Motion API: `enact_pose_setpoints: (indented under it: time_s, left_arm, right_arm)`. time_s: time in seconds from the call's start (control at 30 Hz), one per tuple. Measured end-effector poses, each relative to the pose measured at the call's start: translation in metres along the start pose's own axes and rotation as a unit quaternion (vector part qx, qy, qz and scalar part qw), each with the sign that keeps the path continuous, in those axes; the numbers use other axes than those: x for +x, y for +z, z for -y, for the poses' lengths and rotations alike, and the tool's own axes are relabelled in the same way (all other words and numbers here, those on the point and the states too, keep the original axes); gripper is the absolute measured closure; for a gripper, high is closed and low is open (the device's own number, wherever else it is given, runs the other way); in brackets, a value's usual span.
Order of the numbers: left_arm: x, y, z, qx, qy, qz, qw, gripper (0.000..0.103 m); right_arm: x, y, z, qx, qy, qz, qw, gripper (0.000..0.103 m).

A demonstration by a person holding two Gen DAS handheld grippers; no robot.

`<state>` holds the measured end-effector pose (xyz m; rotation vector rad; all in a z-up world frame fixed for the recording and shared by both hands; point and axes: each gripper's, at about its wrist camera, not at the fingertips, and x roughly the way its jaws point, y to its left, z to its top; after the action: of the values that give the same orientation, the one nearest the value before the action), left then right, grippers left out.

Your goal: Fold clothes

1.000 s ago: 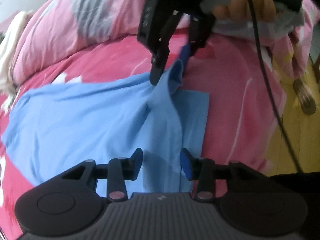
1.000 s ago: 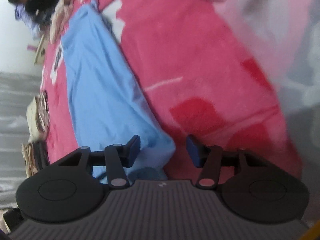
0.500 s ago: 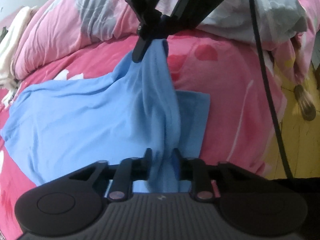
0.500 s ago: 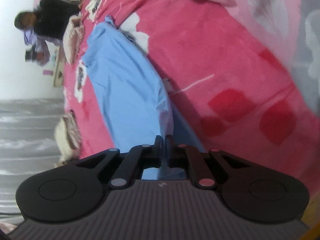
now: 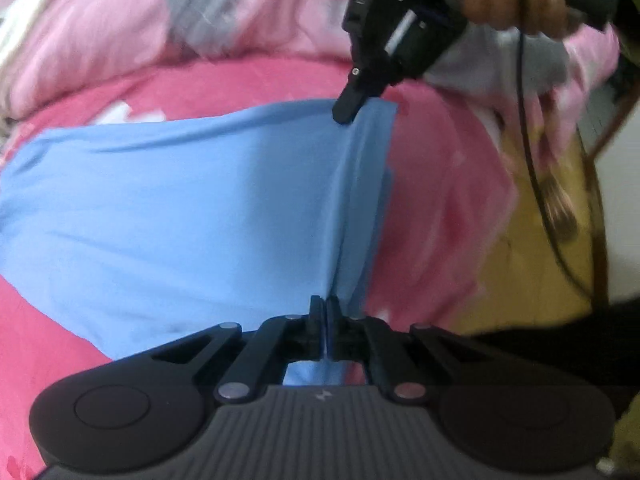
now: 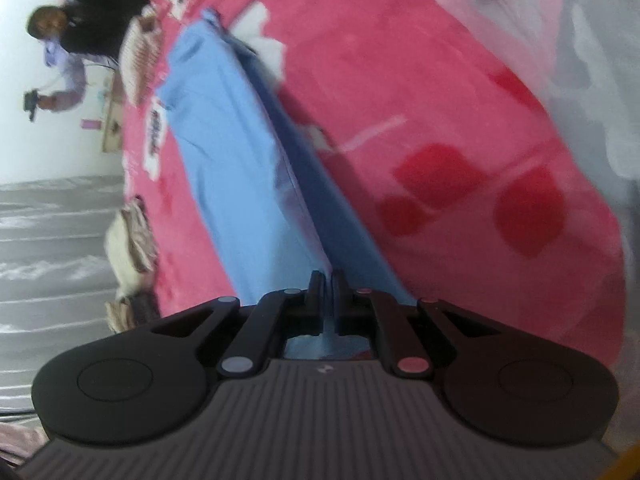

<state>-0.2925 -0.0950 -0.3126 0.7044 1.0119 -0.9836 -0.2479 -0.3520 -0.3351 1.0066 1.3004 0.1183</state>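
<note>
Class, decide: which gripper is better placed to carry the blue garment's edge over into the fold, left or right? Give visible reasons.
Neither alone. The left gripper and right gripper are each shut on the blue garment, at opposite ends of one raised edge, so both should probably move together.

A plain light-blue, soft fabric garment (image 5: 180,208) lies spread on the pink patterned bedspread (image 5: 440,184). One end is lifted off the bedding, stretched taut along its edge, with a narrow flap folded beneath. The far end lies flat toward the bedspread's opposite edge.
</note>
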Motion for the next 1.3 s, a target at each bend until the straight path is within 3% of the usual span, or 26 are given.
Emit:
enact_pose_setpoints:
  time_s: [0.1,0.13,0.17,0.27,0.33,0.43,0.5,0.6,0.67,0.8,0.93,1.03,1.23,1.3]
  left_arm:
    - [0.013,-0.005,0.001,-0.021,-0.028,-0.038,0.9987,0.095]
    - [0.01,-0.007,-0.002,-0.014,-0.048,-0.041,0.9979,0.086]
    - [0.004,-0.01,-0.007,-0.039,-0.058,-0.041,0.9967,0.08]
    - [-0.014,-0.027,-0.032,-0.133,-0.071,-0.043,0.9875,0.077]
    - [-0.016,-0.043,-0.05,-0.213,-0.068,-0.057,0.9731,0.077]
    - [-0.006,-0.059,-0.076,-0.322,-0.063,-0.082,0.9413,0.077]
    - [-0.001,-0.063,-0.086,-0.367,-0.064,-0.08,0.9246,0.079]
    - [-0.001,-0.058,-0.091,-0.392,-0.067,-0.068,0.9151,0.08]
    - [-0.003,-0.053,-0.087,-0.39,-0.059,-0.067,0.9163,0.08]
    - [-0.015,-0.044,-0.071,-0.348,0.008,-0.072,0.9346,0.08]
    - [-0.012,-0.038,-0.052,-0.276,0.021,-0.071,0.9582,0.08]
    - [0.006,-0.037,-0.038,-0.226,0.031,-0.086,0.9699,0.08]
    - [0.015,-0.033,-0.036,-0.219,0.036,-0.087,0.9712,0.078]
    - [0.018,-0.034,-0.036,-0.218,0.04,-0.084,0.9714,0.084]
  right_arm:
    - [0.016,0.0,0.012,-0.014,-0.036,-0.018,0.999,0.101]
    - [0.021,0.0,0.014,-0.023,-0.049,-0.023,0.998,0.101]
    - [0.026,0.0,0.017,-0.03,-0.059,-0.026,0.997,0.101]
    - [0.027,0.002,0.014,-0.04,-0.062,-0.026,0.997,0.101]
    - [0.026,0.002,0.011,-0.05,-0.066,-0.027,0.996,0.101]
    - [0.027,0.003,0.009,-0.057,-0.07,-0.03,0.995,0.101]
    - [0.028,0.003,0.008,-0.054,-0.073,-0.031,0.995,0.1]
    - [0.03,0.003,0.007,-0.055,-0.078,-0.034,0.995,0.1]
    - [0.03,0.005,0.006,-0.056,-0.081,-0.036,0.995,0.1]
    - [0.031,0.007,0.004,-0.058,-0.087,-0.039,0.994,0.1]
    - [0.034,0.007,0.005,-0.051,-0.089,-0.04,0.994,0.1]
    - [0.035,0.006,0.005,-0.047,-0.09,-0.041,0.994,0.1]
    - [0.036,0.004,0.003,-0.051,-0.092,-0.041,0.994,0.1]
    - [0.036,0.004,0.004,-0.048,-0.09,-0.039,0.994,0.1]
